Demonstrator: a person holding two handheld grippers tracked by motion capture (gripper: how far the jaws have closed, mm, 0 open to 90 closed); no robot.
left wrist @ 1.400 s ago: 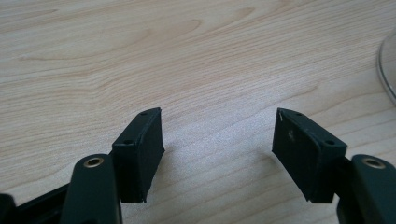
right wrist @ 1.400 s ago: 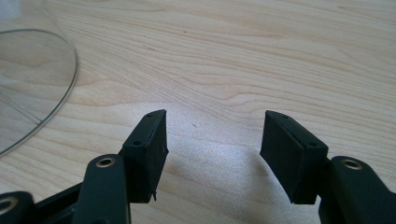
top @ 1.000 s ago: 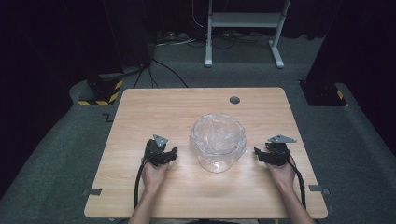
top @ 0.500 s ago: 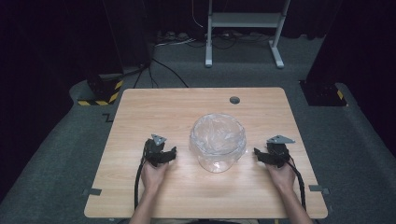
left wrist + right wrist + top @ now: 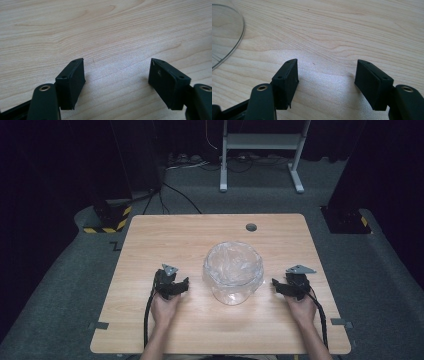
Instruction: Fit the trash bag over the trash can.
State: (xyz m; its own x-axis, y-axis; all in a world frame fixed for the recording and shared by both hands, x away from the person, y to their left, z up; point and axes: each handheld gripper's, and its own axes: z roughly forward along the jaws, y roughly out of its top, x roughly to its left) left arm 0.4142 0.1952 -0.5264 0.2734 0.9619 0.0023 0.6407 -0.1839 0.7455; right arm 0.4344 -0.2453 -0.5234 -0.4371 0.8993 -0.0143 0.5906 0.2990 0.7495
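Forearms enter from the near edge of a light wooden table [image 5: 150, 245], each hand resting on the top with its tool: the left gripper [image 5: 181, 285] and the right gripper [image 5: 278, 286] both have their jaws spread wide with only bare wood grain between them, the right gripper's having just been opening. Between the two, apart from both, a clear glass bowl [image 5: 233, 271] stands upright near the table's middle, crumpled clear film inside it. Farther back lie a round grey cap [image 5: 251, 227] set in the top, grey carpet [image 5: 65, 290], cables [image 5: 175, 195], a yellow-and-black striped base [image 5: 105, 222] and a grey metal stand [image 5: 260, 150] against darkness.
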